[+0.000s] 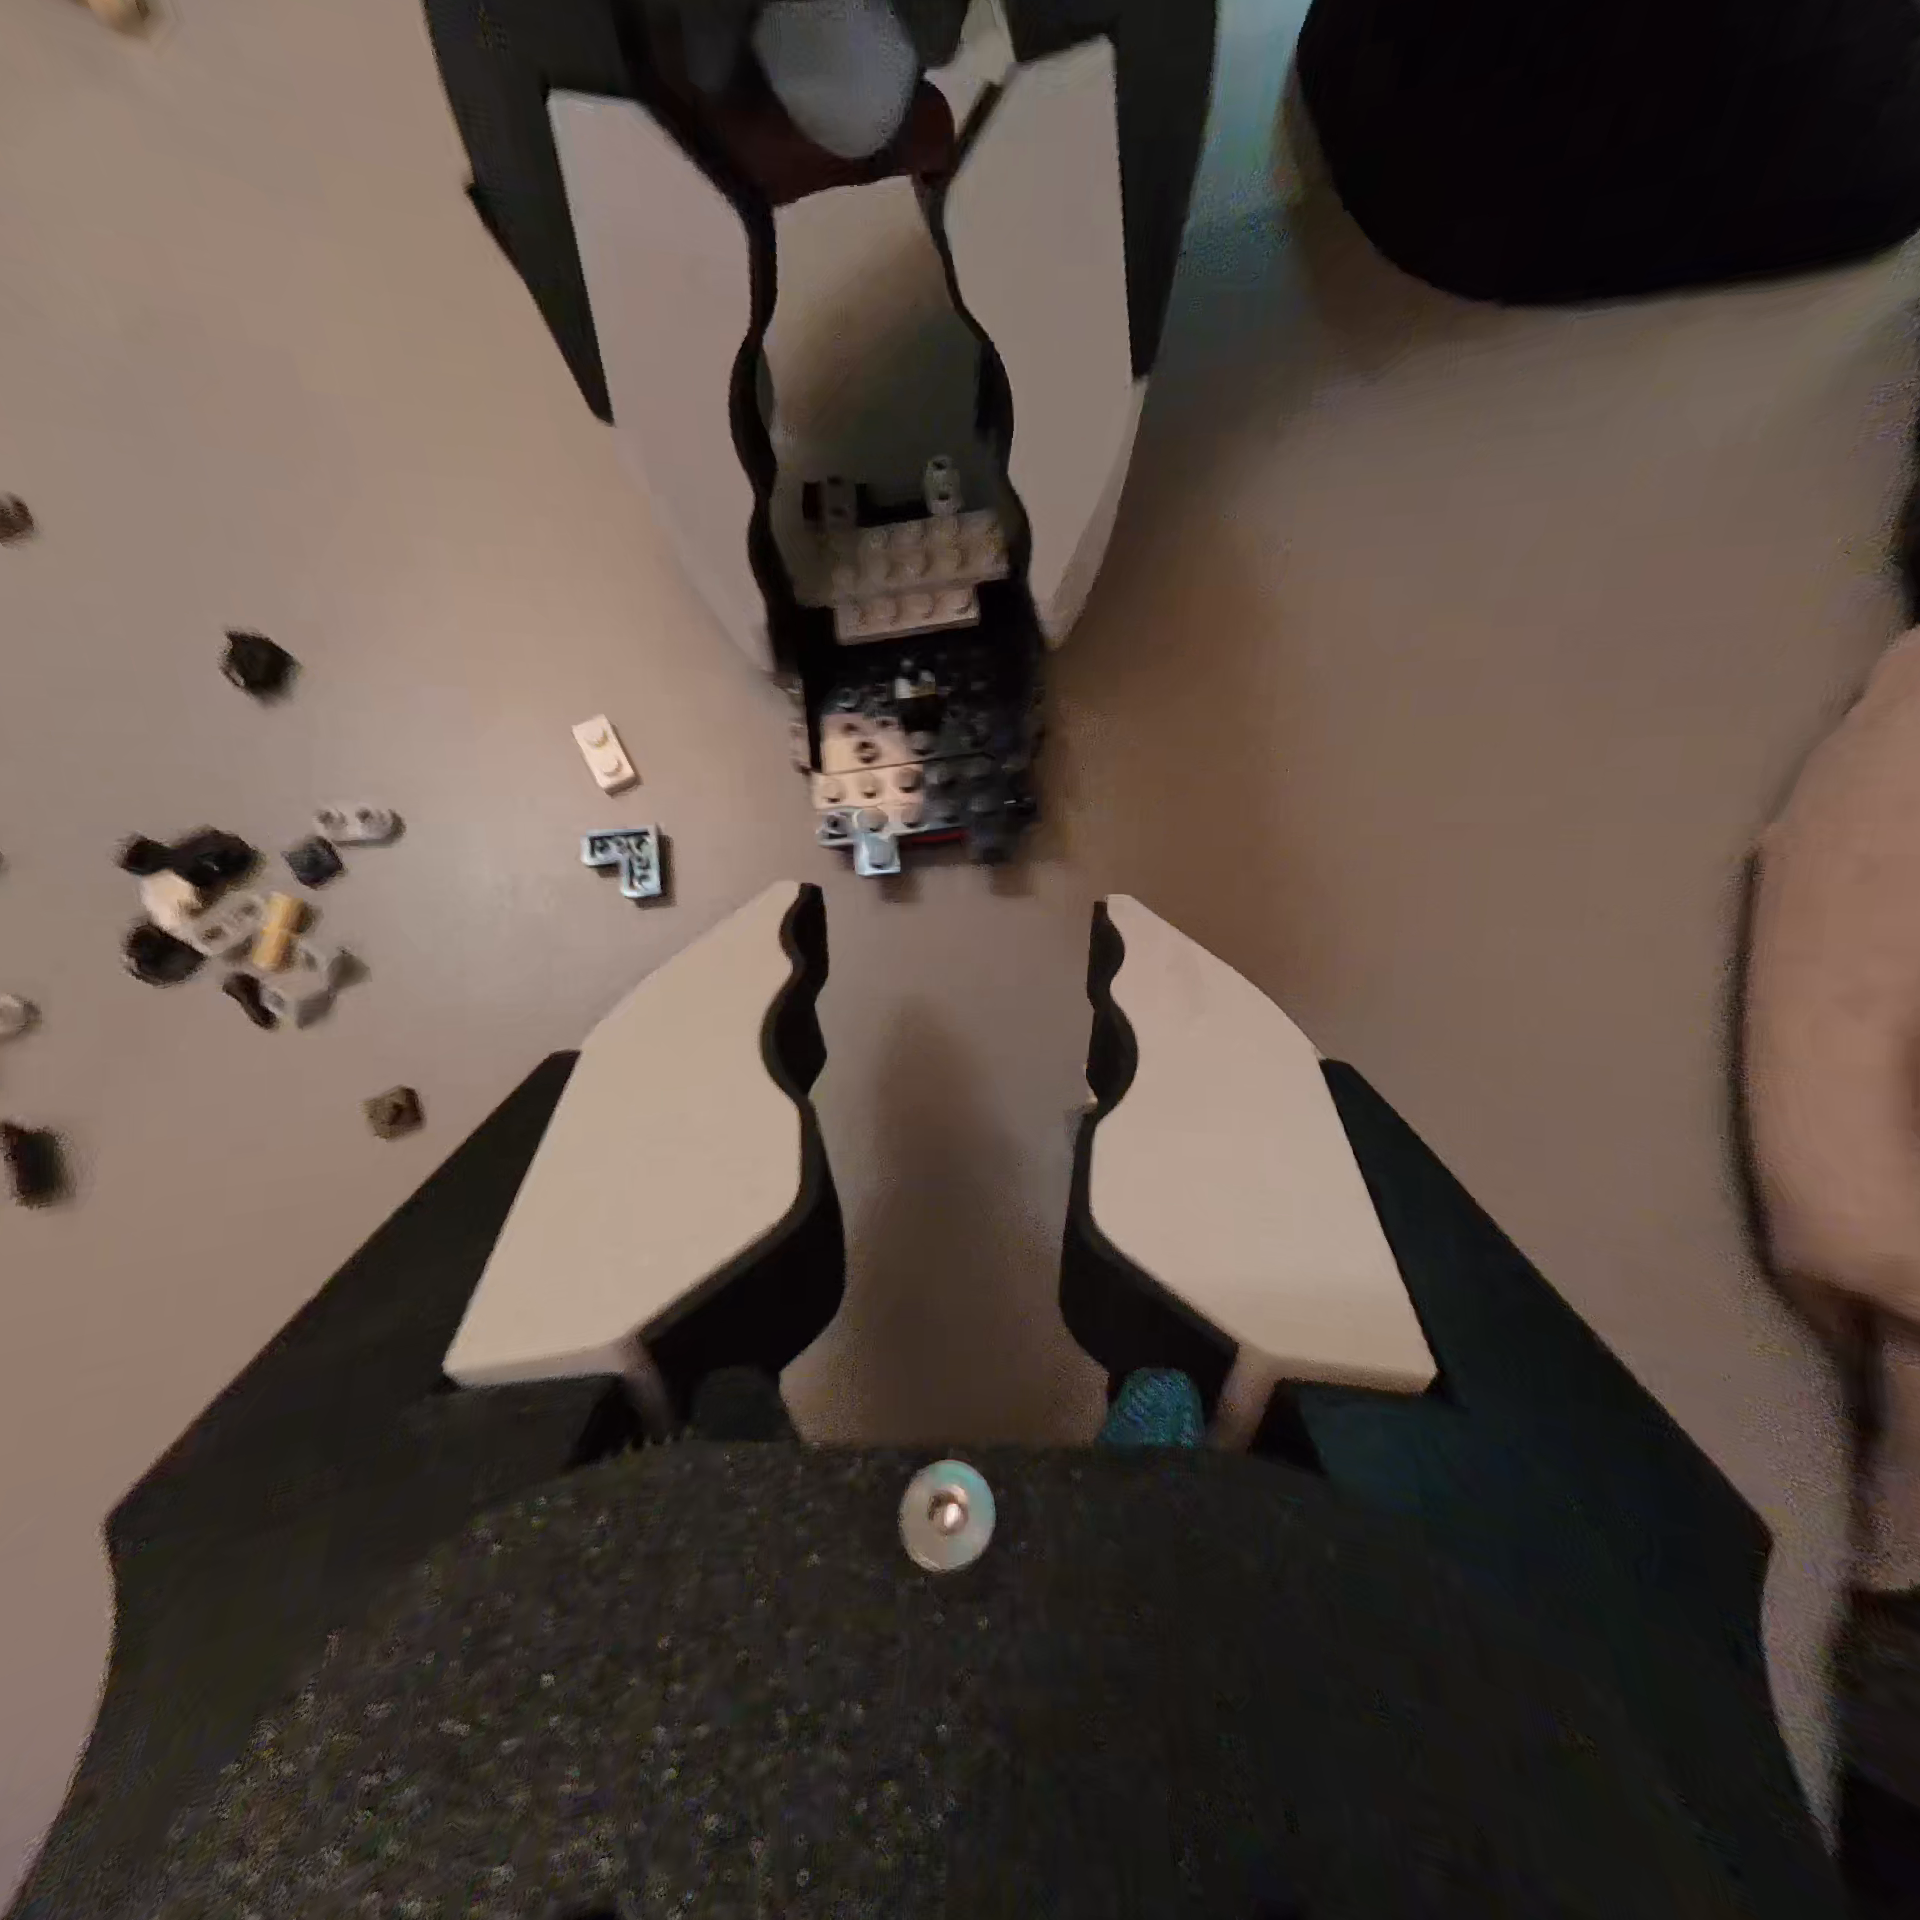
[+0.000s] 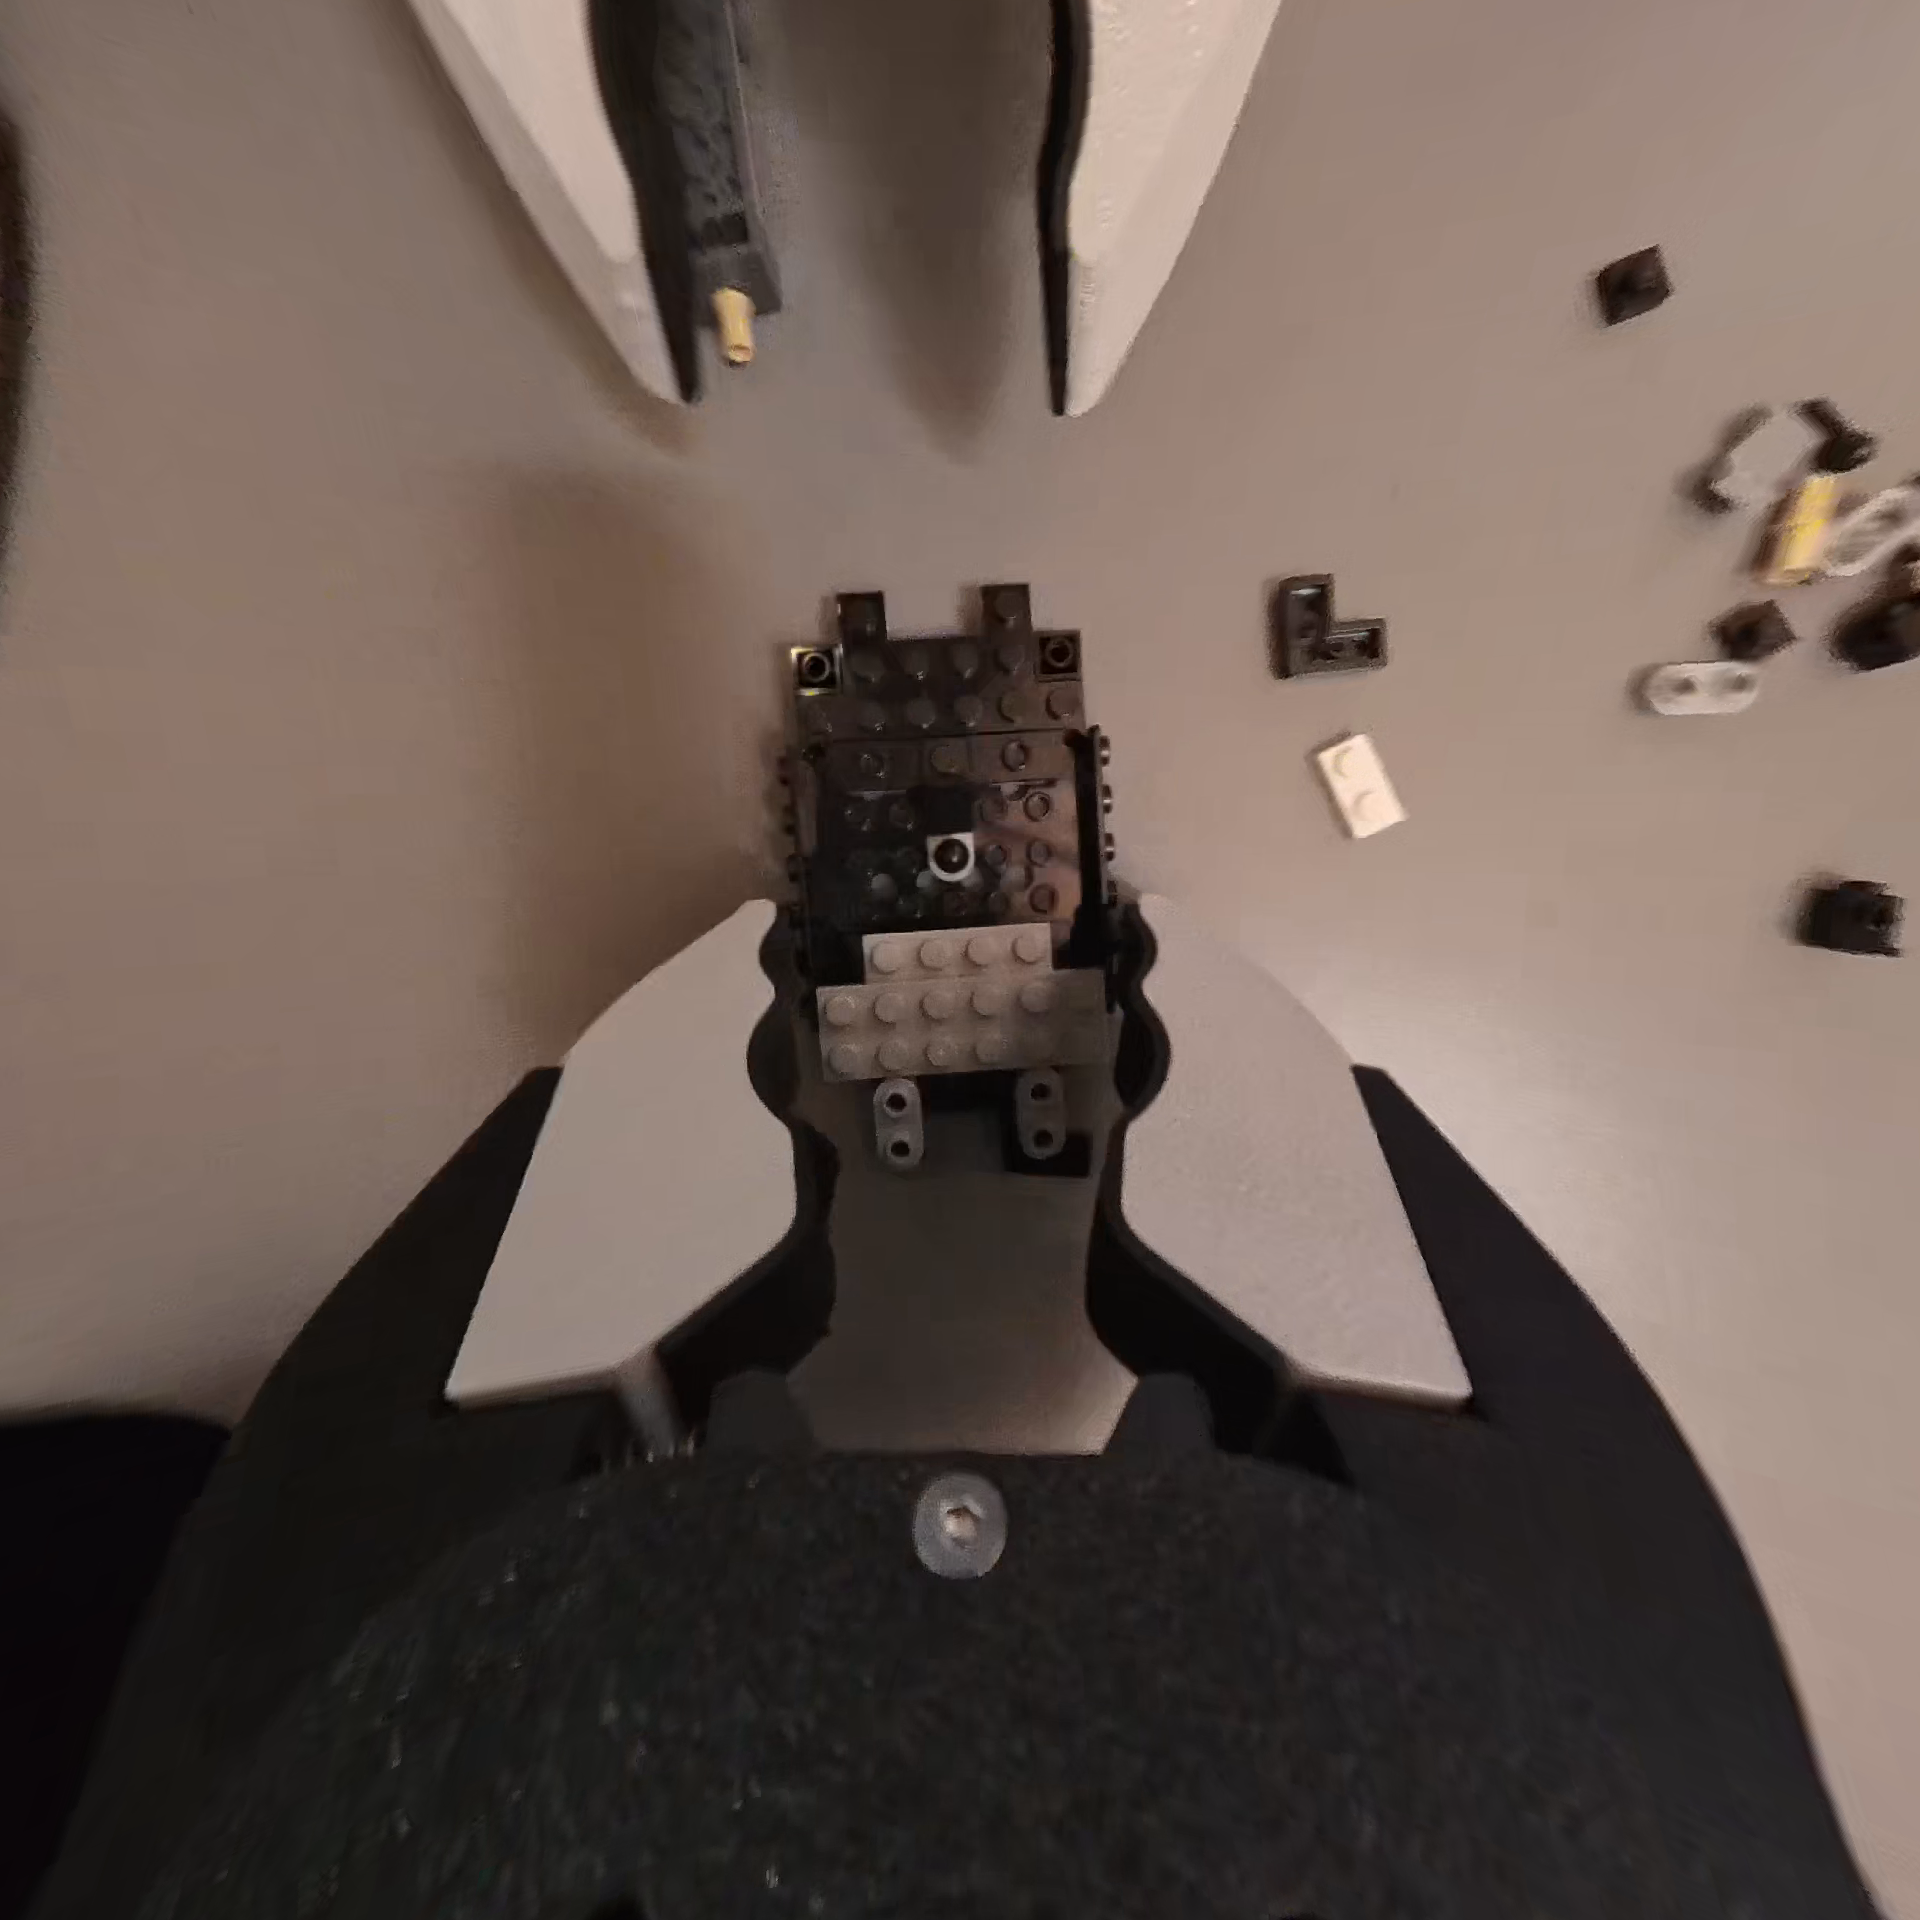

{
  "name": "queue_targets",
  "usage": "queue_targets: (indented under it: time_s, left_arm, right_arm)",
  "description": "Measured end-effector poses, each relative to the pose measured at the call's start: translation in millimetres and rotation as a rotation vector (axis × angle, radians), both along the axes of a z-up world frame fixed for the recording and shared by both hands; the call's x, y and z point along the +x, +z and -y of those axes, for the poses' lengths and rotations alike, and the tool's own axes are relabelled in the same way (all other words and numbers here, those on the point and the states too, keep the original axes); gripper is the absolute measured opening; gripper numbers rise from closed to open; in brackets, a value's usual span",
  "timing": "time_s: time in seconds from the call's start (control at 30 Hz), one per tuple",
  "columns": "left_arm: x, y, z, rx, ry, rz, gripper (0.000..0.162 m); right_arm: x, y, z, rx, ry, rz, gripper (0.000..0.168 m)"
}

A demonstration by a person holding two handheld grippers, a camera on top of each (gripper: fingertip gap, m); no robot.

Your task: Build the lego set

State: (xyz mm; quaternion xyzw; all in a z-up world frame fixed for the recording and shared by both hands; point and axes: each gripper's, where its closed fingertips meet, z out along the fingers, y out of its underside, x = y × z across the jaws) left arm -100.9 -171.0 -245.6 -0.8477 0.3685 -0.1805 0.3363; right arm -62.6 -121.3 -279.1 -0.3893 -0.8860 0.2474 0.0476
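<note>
The half-built lego model [image 2: 951, 831] lies on the pale table [image 2: 364, 727], and its near end, with the grey studded plates [image 2: 956, 1013], sits between the fingers of the right gripper [image 2: 951, 997]. Those fingers are closed against the model's two long sides, so the right gripper is pinching the build and steadying it on the surface.

The model's long axis runs straight along the line of the right gripper's fingers. Its far end, with two short black prongs, points away from that gripper and toward the left gripper [image 1: 956, 977]. The two tools face each other along the same line, with the model between them.

In the left wrist view the left gripper is spread and holds nothing. The model [image 1: 925, 748] lies straight ahead of it, near but apart from its fingertips, with a bare strip of table between. The right gripper is therefore the one already on the build, and the left is the free one.

Loose pieces lie well off to one side of the model (the left gripper's left): a small white plate [image 1: 605, 755], a grey L-shaped plate [image 1: 628, 859], and a blurred scatter of black, white and tan bits [image 1: 218, 914] farther out. The L-shaped plate looks upside down, though the blur makes that uncertain. Any next piece probably calls for the left gripper to swing sideways off the shared line.
</note>
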Motion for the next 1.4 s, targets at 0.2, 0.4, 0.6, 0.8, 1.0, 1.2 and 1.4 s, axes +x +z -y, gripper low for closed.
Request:
queue_targets:
  time_s: [0.2, 0.4, 0.6, 0.8, 1.0, 1.2, 1.4]
  left_arm:
    - [35.5, 17.8, 15.1, 0.319, -0.217, -0.031, 0.053]
    - [56.1, 27.8, 13.7, 0.567, -0.297, -0.164, 0.024]
    - [46.1, 32.6, 6.2, 0.401, -0.101, 0.011, 0.013]
    - [50.8, 39.0, 5.9, -0.415, 0.235, 0.777, 0.013]
    - [64.7, 22.2, 6.1, -0.583, 0.3, 0.817, 0.013]
    - [56.9, 26.1, 6.6, -0.542, 0.314, 0.836, 0.014]
    - [-0.3, 18.0, 23.4, -0.319, 0.262, 0.426, 0.044]
  right_arm:
    - [20.4, 40.9, 40.4, -0.54, -0.014, 0.125, 0.058]
    - [26.5, 63.8, 55.0, -0.842, -0.06, 0.127, 0.058]
    - [18.9, 81.9, 31.3, -0.647, -0.199, -0.182, 0.059]
    - [14.2, 70.1, 35.7, 0.144, -0.26, -0.481, 0.077]
    - [8.6, 33.0, 36.9, 0.363, -0.304, -0.451, 0.069]
    - [2.0, 32.8, 41.0, 0.266, -0.316, -0.462, 0.064]
    - [11.5, 24.7, 34.0, 0.116, -0.39, -0.393, 0.064]
